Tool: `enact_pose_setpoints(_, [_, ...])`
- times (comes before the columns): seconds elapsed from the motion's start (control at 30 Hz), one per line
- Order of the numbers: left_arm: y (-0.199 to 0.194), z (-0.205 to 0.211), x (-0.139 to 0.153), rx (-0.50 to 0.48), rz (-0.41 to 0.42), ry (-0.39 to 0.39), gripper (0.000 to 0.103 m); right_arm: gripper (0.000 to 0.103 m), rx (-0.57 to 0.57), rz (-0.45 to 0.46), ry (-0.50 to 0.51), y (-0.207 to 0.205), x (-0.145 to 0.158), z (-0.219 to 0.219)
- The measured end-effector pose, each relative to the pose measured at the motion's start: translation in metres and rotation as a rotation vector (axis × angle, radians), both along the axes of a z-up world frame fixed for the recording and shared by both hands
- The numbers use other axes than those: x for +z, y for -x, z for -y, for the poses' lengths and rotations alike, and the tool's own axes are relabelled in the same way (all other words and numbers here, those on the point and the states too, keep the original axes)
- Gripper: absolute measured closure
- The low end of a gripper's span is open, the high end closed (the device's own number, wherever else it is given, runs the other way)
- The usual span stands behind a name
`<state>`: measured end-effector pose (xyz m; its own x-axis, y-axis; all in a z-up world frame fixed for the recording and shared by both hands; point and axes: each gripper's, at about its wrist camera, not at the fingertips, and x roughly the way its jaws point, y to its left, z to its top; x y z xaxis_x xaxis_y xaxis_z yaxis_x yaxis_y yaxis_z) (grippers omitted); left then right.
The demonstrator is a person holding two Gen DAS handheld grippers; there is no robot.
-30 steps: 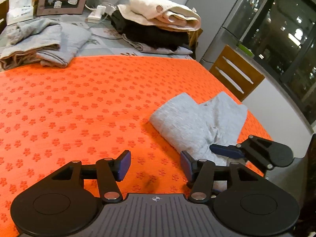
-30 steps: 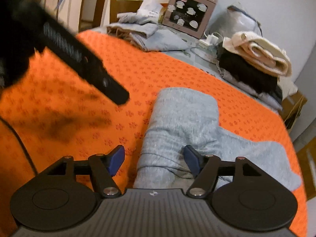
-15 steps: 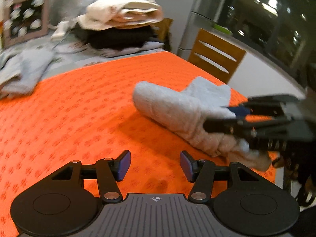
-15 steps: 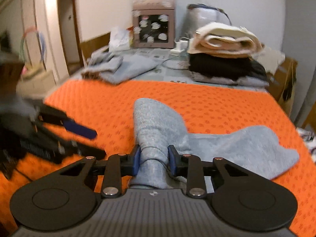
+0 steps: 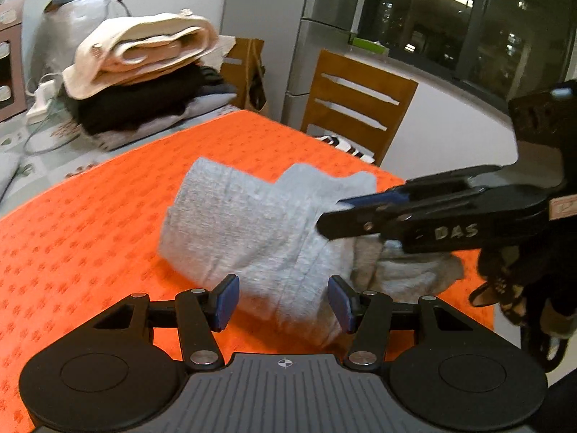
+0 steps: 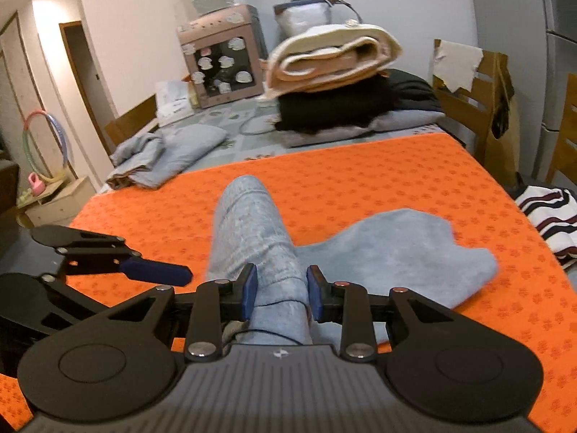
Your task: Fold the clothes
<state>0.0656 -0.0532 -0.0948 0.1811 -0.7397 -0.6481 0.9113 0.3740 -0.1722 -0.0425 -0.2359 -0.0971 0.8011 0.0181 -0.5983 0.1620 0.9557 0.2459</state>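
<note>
Right hand-held gripper (image 6: 281,296): I had it clamped on the grey garment's (image 6: 252,227) bunched near end, to lift it.
Left hand-held gripper (image 5: 283,303): spread wide, straddling the roll's edge.
Garment: half-folded on the orange tabletop (image 6: 360,176).

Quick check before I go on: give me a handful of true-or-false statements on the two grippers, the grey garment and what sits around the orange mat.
1. The right gripper is shut on the grey garment. True.
2. The left gripper is clamped on the garment. False: its jaws are open, with the cloth lying in front of them.
3. The garment lies on the orange mat. True.
4. The stack of folded clothes sits on the orange mat. False: it rests beyond the mat's far edge.
5. A striped garment lies off the mat's right side. True.
</note>
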Motion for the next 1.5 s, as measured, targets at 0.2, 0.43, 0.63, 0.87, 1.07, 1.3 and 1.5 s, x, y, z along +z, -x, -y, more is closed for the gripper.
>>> enact_pose_setpoints(0.2, [0.004,0.028,-0.007,-0.020,-0.025,-0.010,0.045,0.068,-0.012,-0.052,0.047,0.001,-0.010,0.027])
enact_pose_setpoints(0.43, [0.004,0.037,-0.018,0.002,-0.062,-0.016,0.041,0.069,0.095,-0.040,0.059,0.000,-0.015,0.022])
enact_pose_setpoints(0.63, [0.002,0.014,-0.008,0.061,-0.065,0.004,0.041,0.068,0.121,-0.058,0.043,-0.003,-0.018,0.023])
enact_pose_setpoints(0.87, [-0.009,-0.021,0.008,0.164,-0.077,0.052,0.054,0.068,0.144,-0.051,0.096,0.005,0.002,0.005])
enact_pose_setpoints(1.07, [-0.052,-0.005,0.015,0.192,-0.104,0.082,0.063,0.068,0.166,-0.076,0.162,-0.006,0.009,-0.022])
enact_pose_setpoints(1.3, [-0.072,0.036,0.004,0.078,-0.124,0.071,0.070,0.070,0.100,-0.109,0.149,0.003,0.014,-0.033])
enact_pose_setpoints(1.5, [-0.082,0.046,-0.016,0.025,-0.201,0.028,0.075,0.071,0.044,-0.119,0.152,0.005,0.013,-0.042])
